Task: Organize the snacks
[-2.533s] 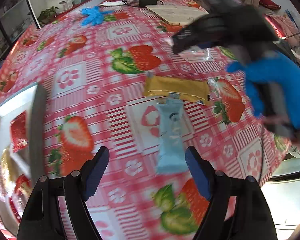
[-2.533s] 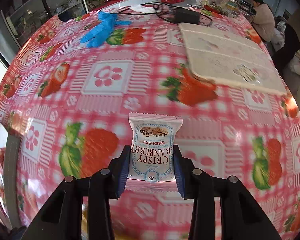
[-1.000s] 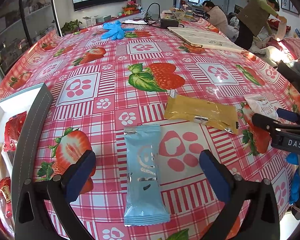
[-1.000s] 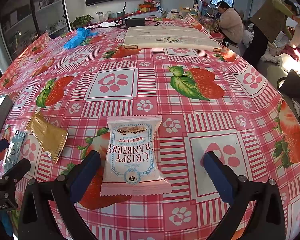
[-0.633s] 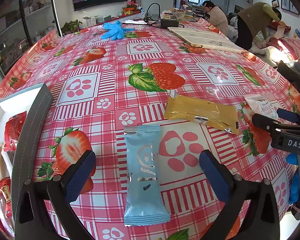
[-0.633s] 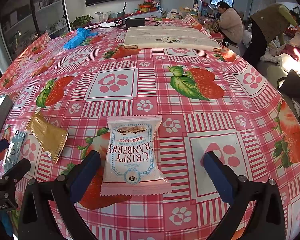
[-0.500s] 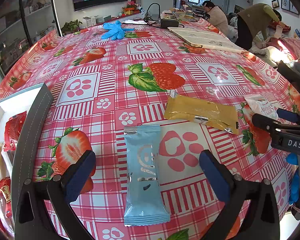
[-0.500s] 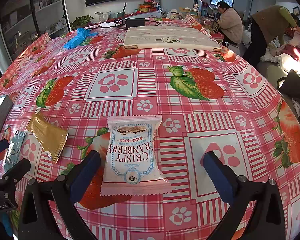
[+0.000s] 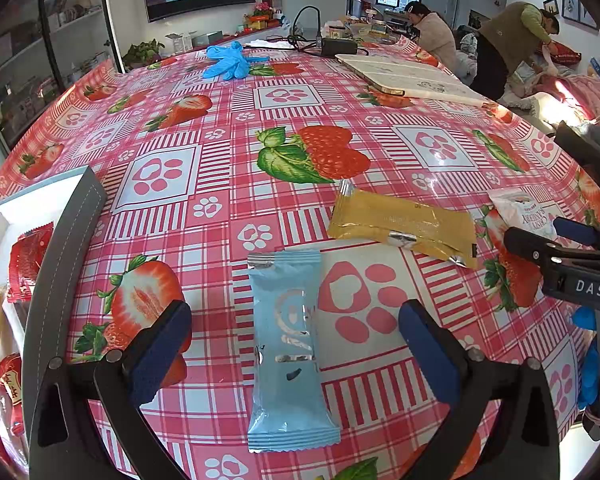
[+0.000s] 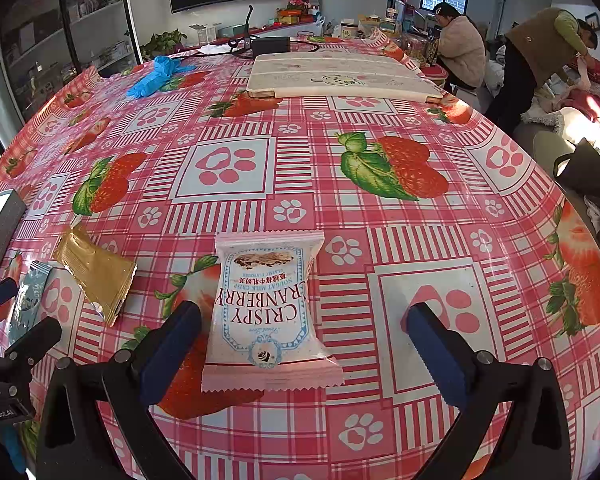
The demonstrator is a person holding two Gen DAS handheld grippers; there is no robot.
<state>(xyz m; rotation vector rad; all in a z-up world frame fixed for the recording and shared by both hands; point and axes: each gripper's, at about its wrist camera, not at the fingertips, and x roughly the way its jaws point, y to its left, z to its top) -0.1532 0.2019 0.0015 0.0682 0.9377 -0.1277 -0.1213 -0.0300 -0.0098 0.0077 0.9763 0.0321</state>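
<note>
Right hand-held gripper (image 10: 300, 340) straddles pink-white snack packet (image 10: 266, 304).

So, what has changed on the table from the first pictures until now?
The right gripper let go of the cranberry snack: it was clamped on it before, and now the packet lies flat on the tablecloth between open jaws. The left gripper opened wider around the blue packet. The blue packet and gold packet stayed where they were.
</note>
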